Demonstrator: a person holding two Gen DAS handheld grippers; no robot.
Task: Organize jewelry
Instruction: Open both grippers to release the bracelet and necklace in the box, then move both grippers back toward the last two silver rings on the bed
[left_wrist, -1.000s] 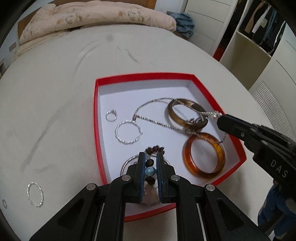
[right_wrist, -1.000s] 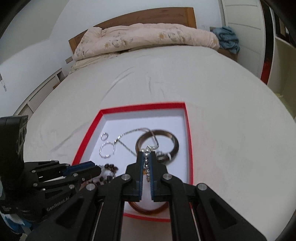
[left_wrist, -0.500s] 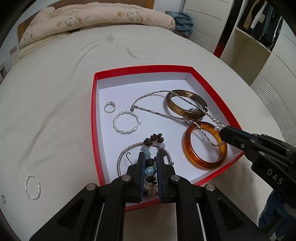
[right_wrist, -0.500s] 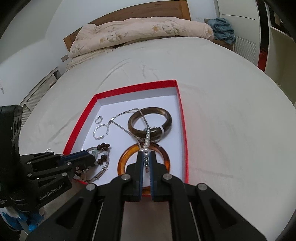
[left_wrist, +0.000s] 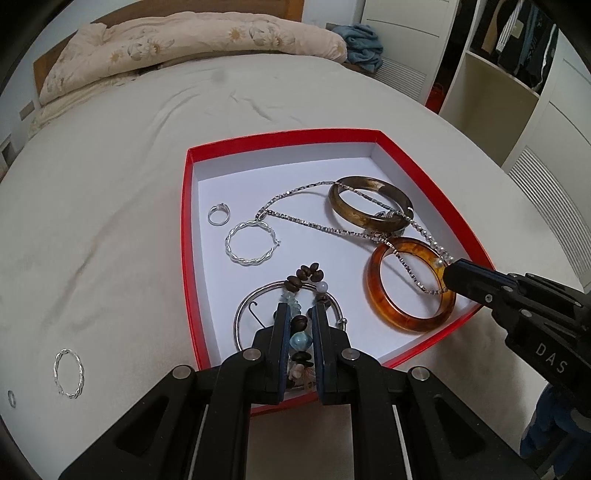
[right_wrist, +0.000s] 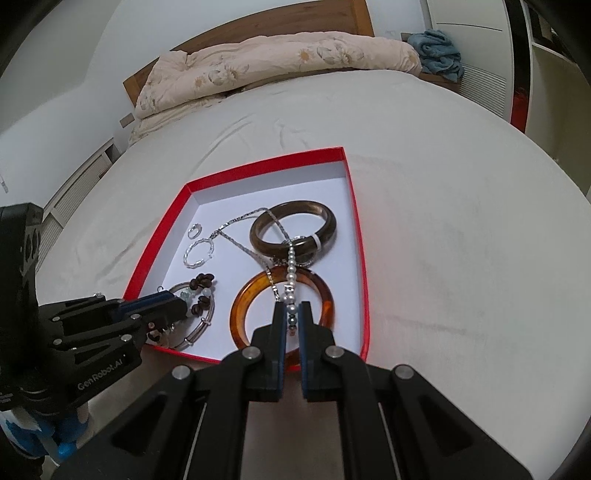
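I see a red box (left_wrist: 186, 236) with a white floor sitting on a pale bed cover (left_wrist: 110, 155). My left gripper (left_wrist: 300, 314) is at the near edge of the box. Its two sides are pulled in tight on a bead string (left_wrist: 301, 332) with brown, blue and pale beads. The beads run up from the grip and lie over a thin silver bangle (left_wrist: 243, 306) in the near part of the box.

My right gripper (right_wrist: 291, 312) is at the near right side of the box. It is squeezed narrow on a pearl strand (right_wrist: 291, 266). The pearls go from the grip across the orange bangle (right_wrist: 247, 295) and reach the dark brown bangle (right_wrist: 325, 214) farther back.

A silver chain (left_wrist: 295, 218) lies across the middle of the box and over both thick bangles. Left of it is a twisted silver hoop (left_wrist: 249, 245), and a small ring (left_wrist: 218, 215) sits just past that, on the far side.

Out on the cover, well to the left of the box, lies another twisted hoop (left_wrist: 69, 373). A puffy quilt with flowers (left_wrist: 177, 44) is at the far end of the bed.
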